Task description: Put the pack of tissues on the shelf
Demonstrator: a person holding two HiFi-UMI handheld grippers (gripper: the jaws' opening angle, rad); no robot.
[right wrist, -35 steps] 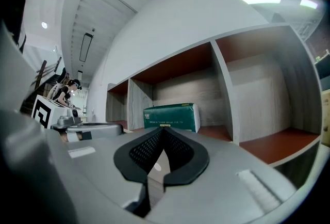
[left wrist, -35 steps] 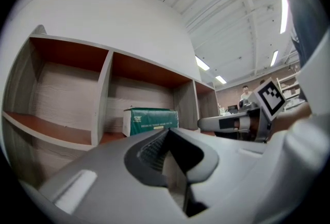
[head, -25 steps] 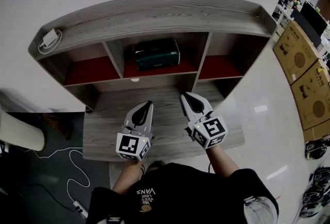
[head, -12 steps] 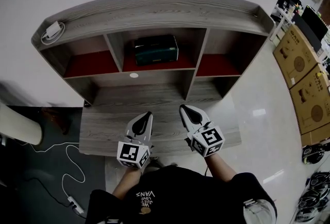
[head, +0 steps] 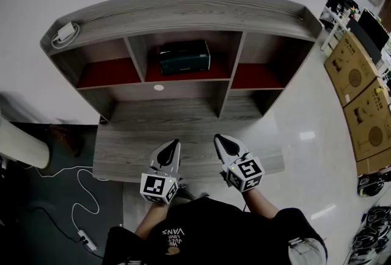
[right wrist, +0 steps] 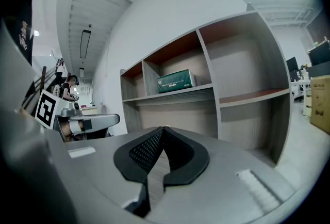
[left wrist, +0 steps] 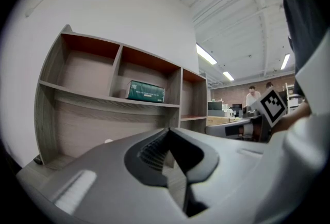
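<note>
Cardboard boxes (head: 359, 83) stand on a glossy pale floor (head: 308, 157).

Just behind the left gripper (head: 174, 143), the black shirt (head: 204, 230) reads "VANS" (upside down); print on the pack of tissues (head: 184, 57) is unreadable.

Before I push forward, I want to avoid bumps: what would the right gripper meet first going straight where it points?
Probably the shelf's back panel below the tissues; the right gripper is shut and empty; depth is unclear.
</note>
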